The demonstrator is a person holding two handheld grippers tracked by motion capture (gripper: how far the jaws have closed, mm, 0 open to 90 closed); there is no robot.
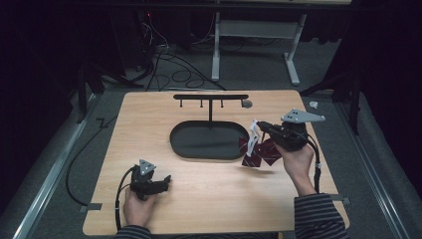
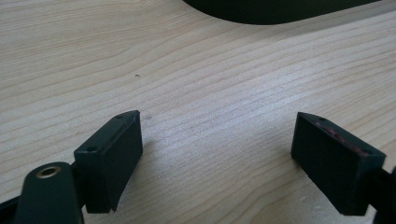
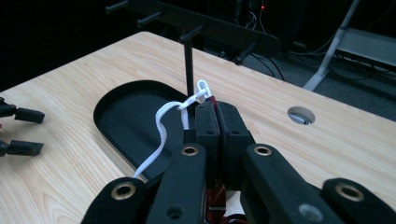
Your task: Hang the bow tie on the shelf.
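Risk sits with the right gripper, whose jaws are pressed together on the top of a dark red patterned fabric piece with a white cord loop, lifted off the surface just right of the black oval tray. In the right gripper view the white cord curls loose to the left of the closed jaws and only a sliver of red shows between them, so the hold looks thin. A jolt could likely let the fabric slide out. The loose cord could also catch on something before it is meant to.

Rising from the tray's far edge is a thin black post topped by a black metal bar with short pegs. The post stands close ahead of the right gripper and could be knocked by a forward move.

The left gripper rests low on the pale wooden surface, near the person's side and well apart from the fabric. Its jaws are spread wide with nothing between them. A small round hole lies in the surface near the bar's right end.
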